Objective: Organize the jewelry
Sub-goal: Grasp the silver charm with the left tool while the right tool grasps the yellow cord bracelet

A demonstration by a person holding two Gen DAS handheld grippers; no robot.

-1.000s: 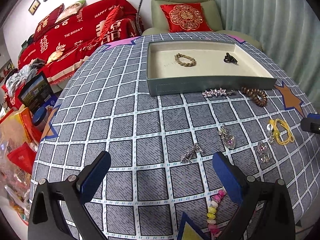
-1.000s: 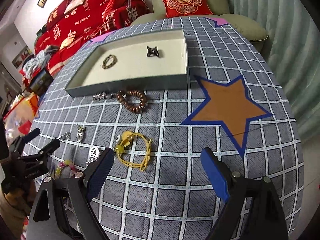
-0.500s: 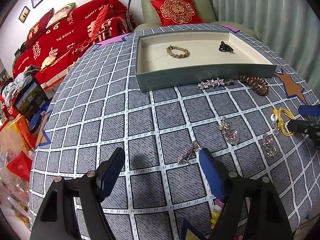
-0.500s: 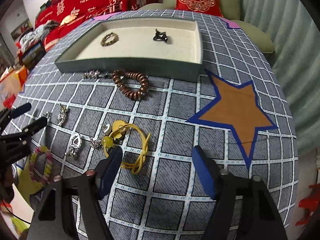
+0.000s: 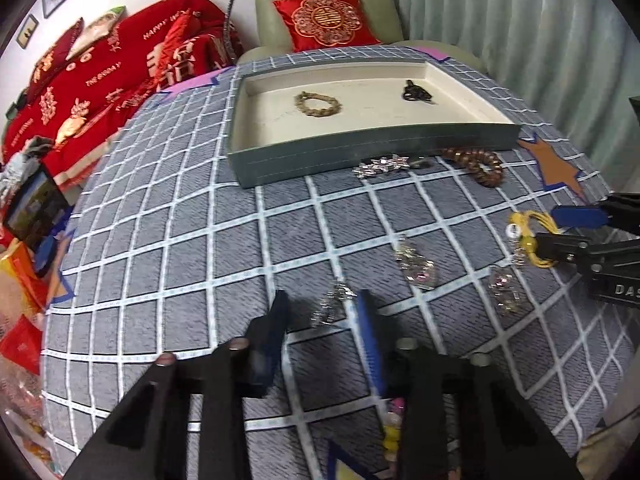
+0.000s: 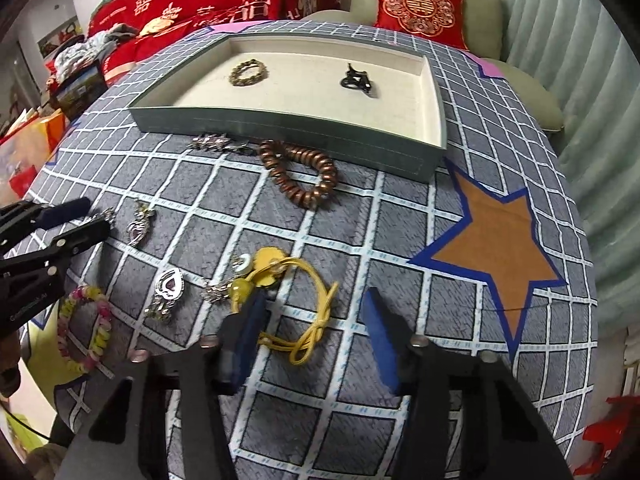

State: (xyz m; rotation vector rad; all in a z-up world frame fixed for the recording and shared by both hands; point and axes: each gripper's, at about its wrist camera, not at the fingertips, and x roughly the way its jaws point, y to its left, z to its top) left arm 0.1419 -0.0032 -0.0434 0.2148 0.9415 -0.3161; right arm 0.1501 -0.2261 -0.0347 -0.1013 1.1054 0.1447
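Both sets of tongs are closing without gripping yet: the left gripper (image 5: 324,312) straddles a silver brooch (image 5: 334,309), the right gripper (image 6: 316,320) the yellow hair tie (image 6: 304,312), both well short of the tray (image 6: 288,128).

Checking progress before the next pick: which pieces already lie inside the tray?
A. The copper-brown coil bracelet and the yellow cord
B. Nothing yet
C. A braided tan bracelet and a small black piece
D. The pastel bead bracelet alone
C: the braided tan bracelet and the small black piece lie on the tray floor; all other jewelry sits on the cloth.
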